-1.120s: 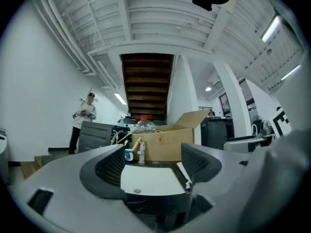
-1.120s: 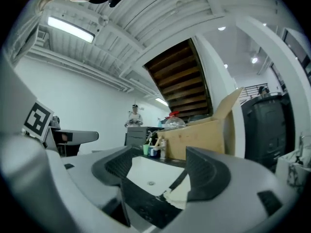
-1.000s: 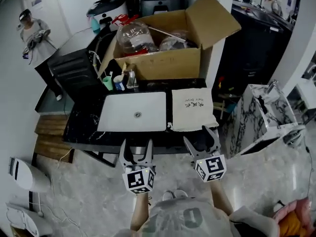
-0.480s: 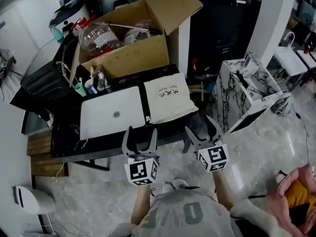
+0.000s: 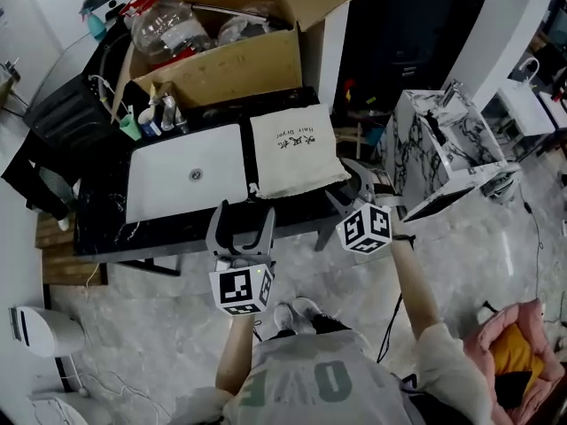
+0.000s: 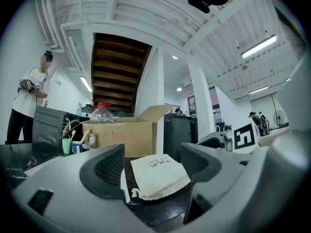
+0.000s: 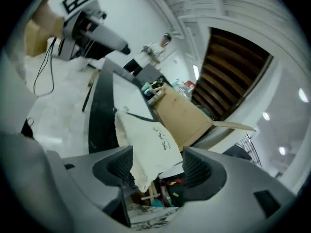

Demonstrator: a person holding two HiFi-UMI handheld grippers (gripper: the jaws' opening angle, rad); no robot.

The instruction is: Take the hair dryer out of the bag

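Observation:
A cream cloth drawstring bag (image 5: 292, 149) with dark print lies flat on the black counter (image 5: 106, 228), to the right of the sink. It is closed, and no hair dryer shows. My left gripper (image 5: 241, 224) hangs open just in front of the counter edge, left of the bag's near corner. It frames the bag (image 6: 158, 176) between its jaws from a short distance. My right gripper (image 5: 354, 184) is open and rolled on its side at the bag's right front corner. From there the bag (image 7: 146, 144) overhangs the counter edge, just beyond the jaws.
A white sink basin (image 5: 186, 175) is set in the counter beside the bag. Behind stand an open cardboard box (image 5: 230, 51) with a plastic jug, and cups with toothbrushes (image 5: 146, 118). A marble-patterned cabinet (image 5: 443, 149) stands close on the right. A person (image 6: 26, 101) stands far left.
My right gripper has risen toward the bag's right front corner and rolled sideways. The left gripper stays open before the counter edge. The head view has swung left, toward the counter.

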